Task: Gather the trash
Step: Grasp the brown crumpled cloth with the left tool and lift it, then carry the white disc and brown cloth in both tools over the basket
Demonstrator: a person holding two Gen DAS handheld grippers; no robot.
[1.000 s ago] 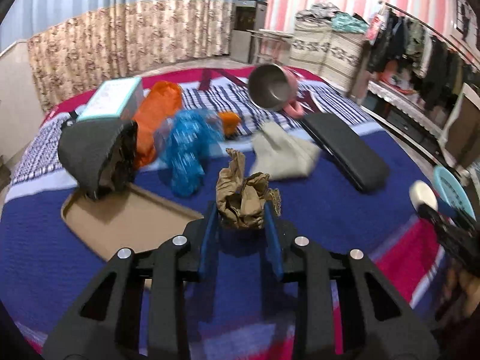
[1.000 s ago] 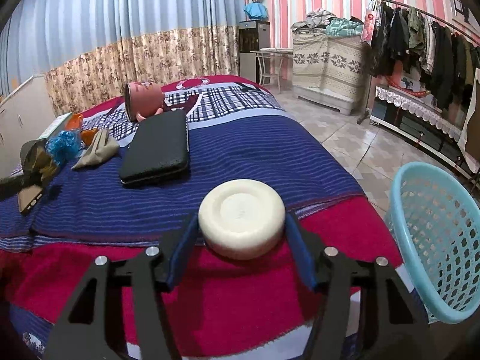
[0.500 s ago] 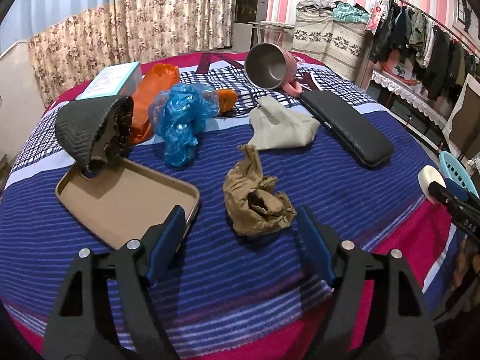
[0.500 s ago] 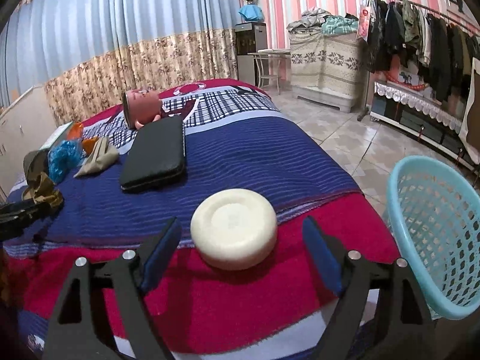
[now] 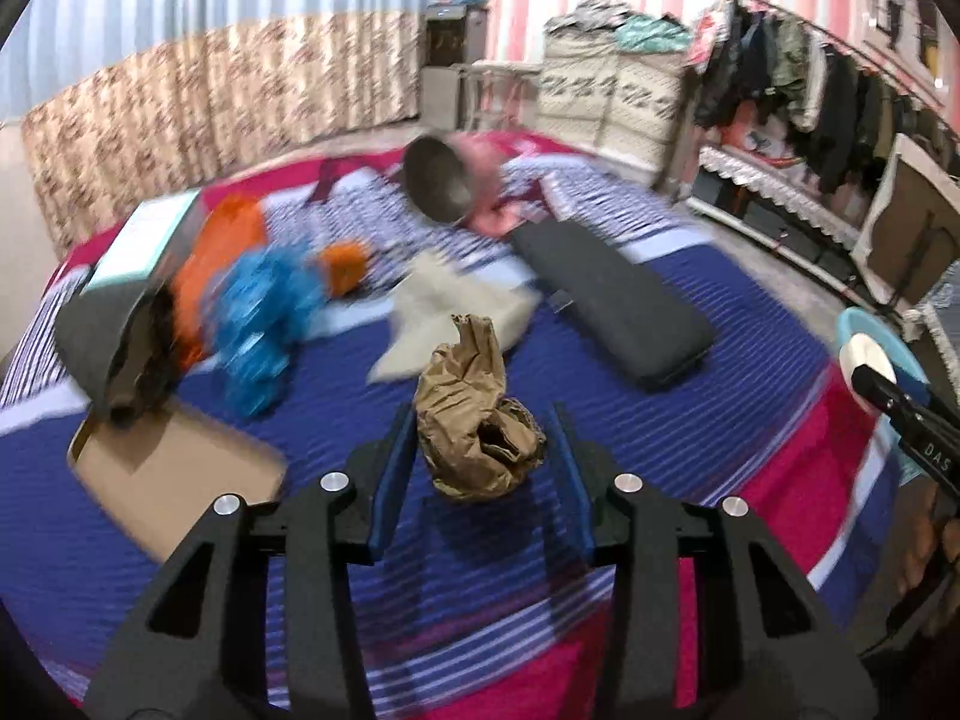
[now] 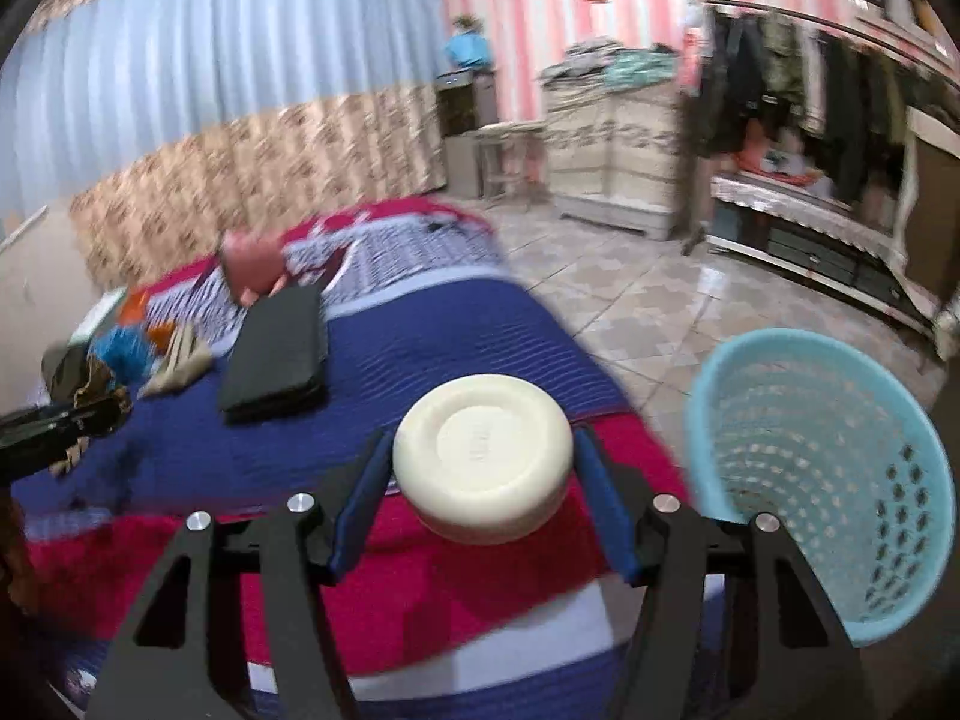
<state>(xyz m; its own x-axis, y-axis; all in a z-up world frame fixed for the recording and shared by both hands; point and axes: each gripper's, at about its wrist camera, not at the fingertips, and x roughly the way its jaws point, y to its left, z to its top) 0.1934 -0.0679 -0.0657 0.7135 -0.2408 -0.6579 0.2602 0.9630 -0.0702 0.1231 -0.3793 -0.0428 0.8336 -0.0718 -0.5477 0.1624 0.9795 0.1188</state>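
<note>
Closing jaws, left gripper: your blue pads flank the crumpled brown paper wad, seemingly just short of it.
Closing jaws, right gripper: your pads meet the sides of a smooth cream disc, round and thick.
Surface: ribbed blue-and-red bedspread under both.
Basket: pale blue perforated plastic, just right of the disc.
Background: blurred.

open striped blue bedspread between crumpled brown paper wad and long black case. flat tan tray and blue crinkled bag crowding the left. bare tiled floor beyond light-blue perforated plastic basket.
</note>
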